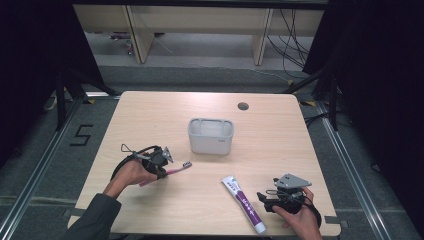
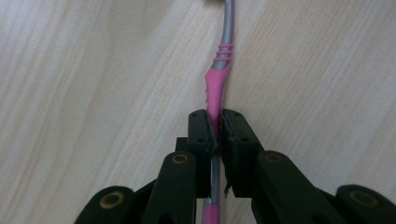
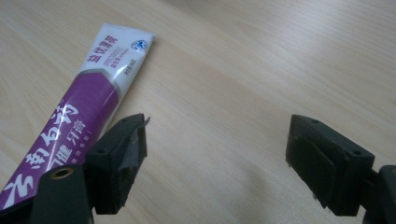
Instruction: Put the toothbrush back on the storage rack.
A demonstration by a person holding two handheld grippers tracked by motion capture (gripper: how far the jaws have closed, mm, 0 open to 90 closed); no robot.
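A pink and grey toothbrush (image 1: pixel 176 169) lies on the wooden table (image 1: pixel 280 130), left of centre. My left gripper (image 1: pixel 161 170) is shut on its pink handle (image 2: pixel 214 95), which runs up between the pads with the grey neck beyond. A purple and white toothpaste tube (image 1: pixel 244 201) lies near the front edge, right of centre. Beside it, at the front right, my right gripper (image 1: pixel 266 198) stands open. In the right gripper view the tube (image 3: pixel 88 95) lies just left of the left jaw, and bare wood shows between the jaws.
A white open-topped holder (image 1: pixel 210 136) stands in the middle of the table. A round cable hole (image 1: pixel 243 106) sits near the back edge. Dark curtains flank the table, and desk legs and cables stand on the floor behind it.
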